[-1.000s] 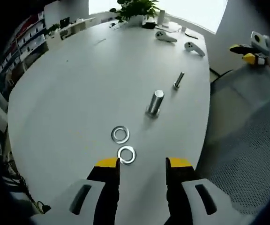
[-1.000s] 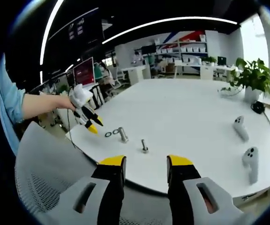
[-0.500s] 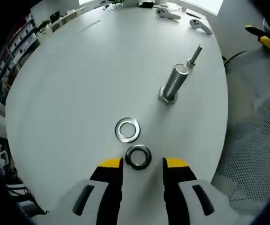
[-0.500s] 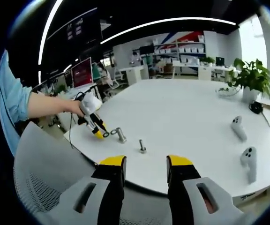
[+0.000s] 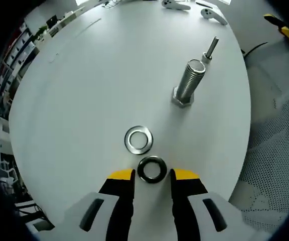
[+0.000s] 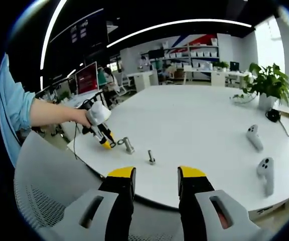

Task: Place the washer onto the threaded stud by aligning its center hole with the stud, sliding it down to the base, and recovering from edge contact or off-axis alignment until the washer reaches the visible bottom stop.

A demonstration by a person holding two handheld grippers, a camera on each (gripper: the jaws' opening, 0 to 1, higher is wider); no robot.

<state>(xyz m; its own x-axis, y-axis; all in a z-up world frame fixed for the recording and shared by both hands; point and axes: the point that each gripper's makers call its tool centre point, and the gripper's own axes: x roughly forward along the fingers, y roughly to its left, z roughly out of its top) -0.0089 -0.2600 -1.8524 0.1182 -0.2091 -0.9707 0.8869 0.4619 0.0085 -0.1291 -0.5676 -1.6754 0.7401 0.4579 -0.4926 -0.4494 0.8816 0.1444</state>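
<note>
Two yellow-tipped jaws of the left gripper (image 5: 152,174) spread apart, straddling the dark washer (image 5: 151,169) flat on the white table (image 5: 84,90), not yet pinching it. Best to close squarely across the rim and lift level, so the hole stays readable for the drop. Just beyond, a second, bright washer (image 5: 138,139), close enough to get nudged; worth keeping the tips off it. Farther out, the thick threaded stud (image 5: 189,83) upright on its hex base, and past it a thin bolt (image 5: 209,49), near but apart. Plenty of bare tabletop between washers and stud for a clean carry; approach from straight above, lower slowly, back off and re-centre if the rim catches. Table edge curving close on the right side of the left gripper view, mesh chair (image 5: 275,160) beyond it. Right gripper (image 6: 153,173) parted and empty, held well back off the table's near edge over that chair, with two white controllers (image 6: 260,153) far off.
</note>
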